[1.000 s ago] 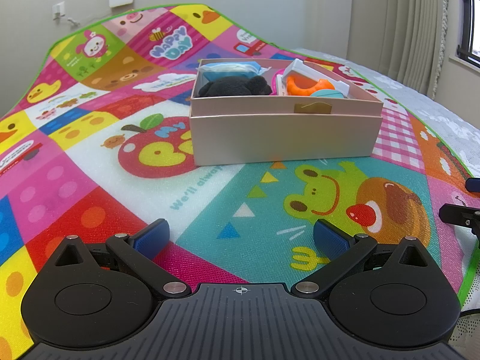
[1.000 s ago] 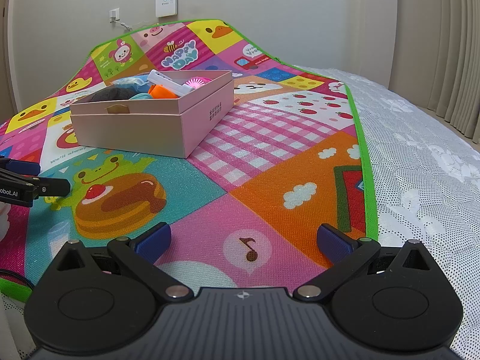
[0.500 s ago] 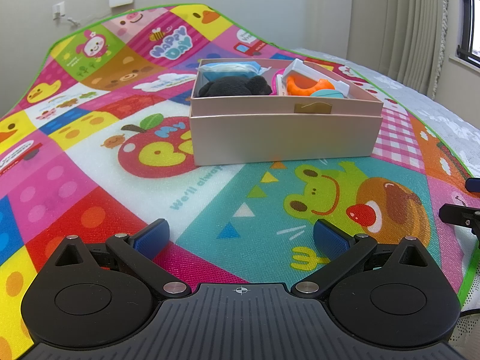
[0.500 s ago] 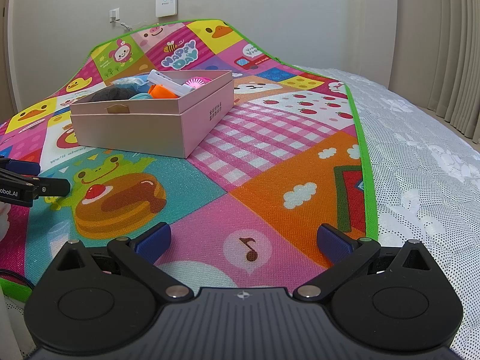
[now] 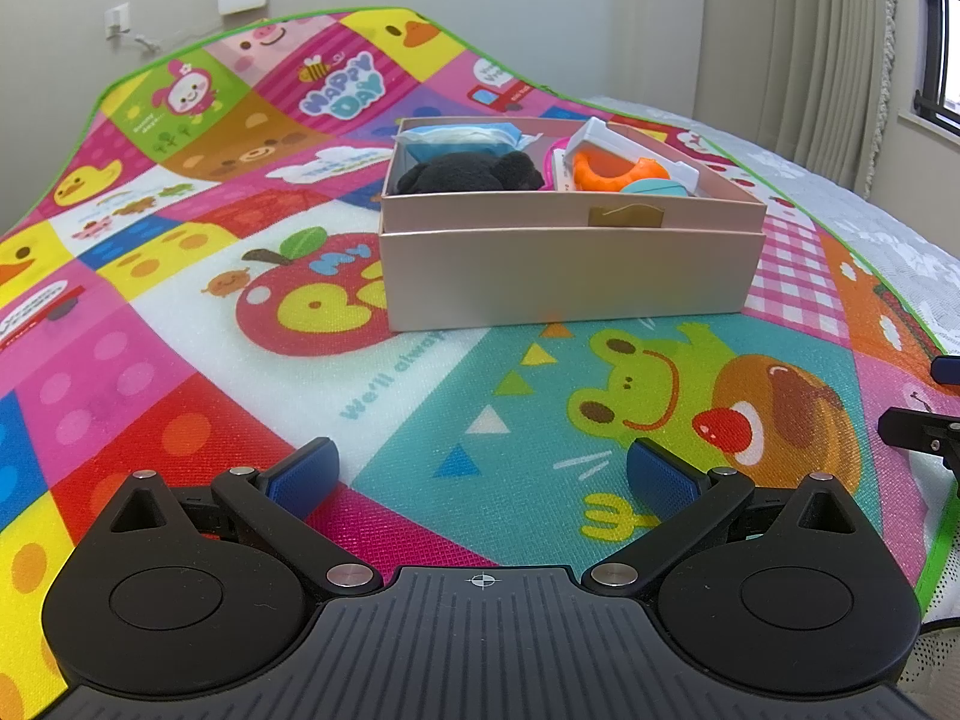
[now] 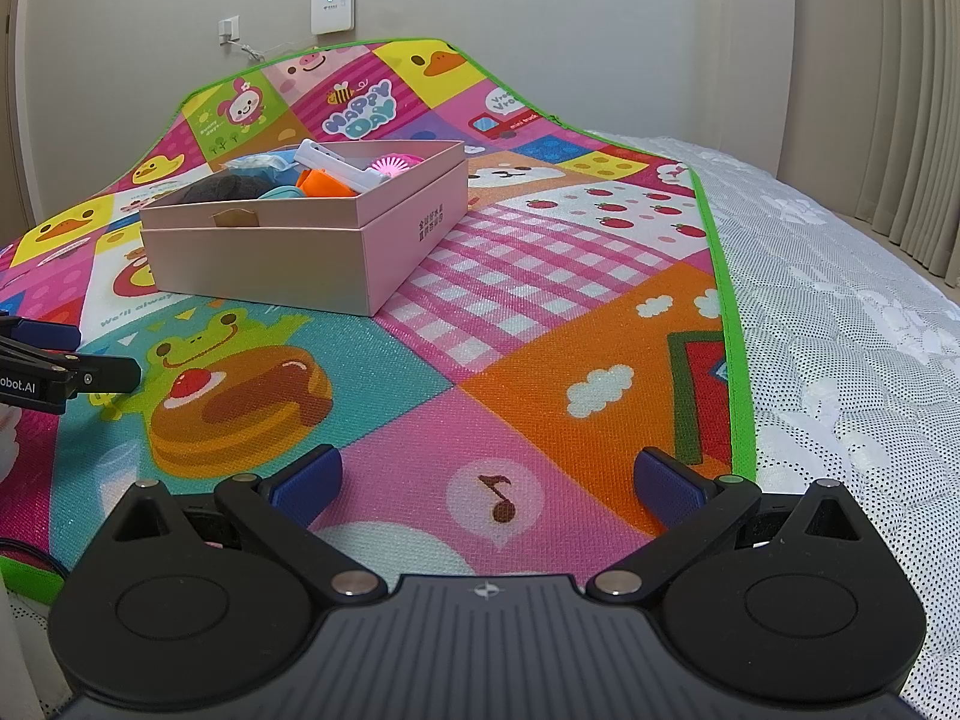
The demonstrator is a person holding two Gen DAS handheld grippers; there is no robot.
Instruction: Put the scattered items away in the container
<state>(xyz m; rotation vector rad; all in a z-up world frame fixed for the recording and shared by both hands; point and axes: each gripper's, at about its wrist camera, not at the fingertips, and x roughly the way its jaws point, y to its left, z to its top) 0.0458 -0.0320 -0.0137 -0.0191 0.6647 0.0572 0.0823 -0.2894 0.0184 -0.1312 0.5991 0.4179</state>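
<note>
A pink cardboard box (image 5: pixel 570 276) (image 6: pixel 288 258) stands on a colourful play mat (image 5: pixel 180 312) (image 6: pixel 540 324). Inside it lie a black soft item (image 5: pixel 468 173), a blue packet (image 5: pixel 459 137), an orange toy (image 5: pixel 615 171) and a white part (image 6: pixel 336 165). My left gripper (image 5: pixel 483 474) hovers low over the mat in front of the box, open, nothing between its fingers. My right gripper (image 6: pixel 489 477) sits near the mat's near right corner, open and empty. In the right wrist view the left gripper's finger shows at the left edge. No loose item lies on the visible mat.
The mat covers a bed with a white lace-patterned cover (image 6: pixel 840 312) to the right. A wall with a white panel (image 6: pixel 333 7) and a socket (image 6: pixel 228 30) stands behind. Curtains (image 5: pixel 798 42) hang at the right.
</note>
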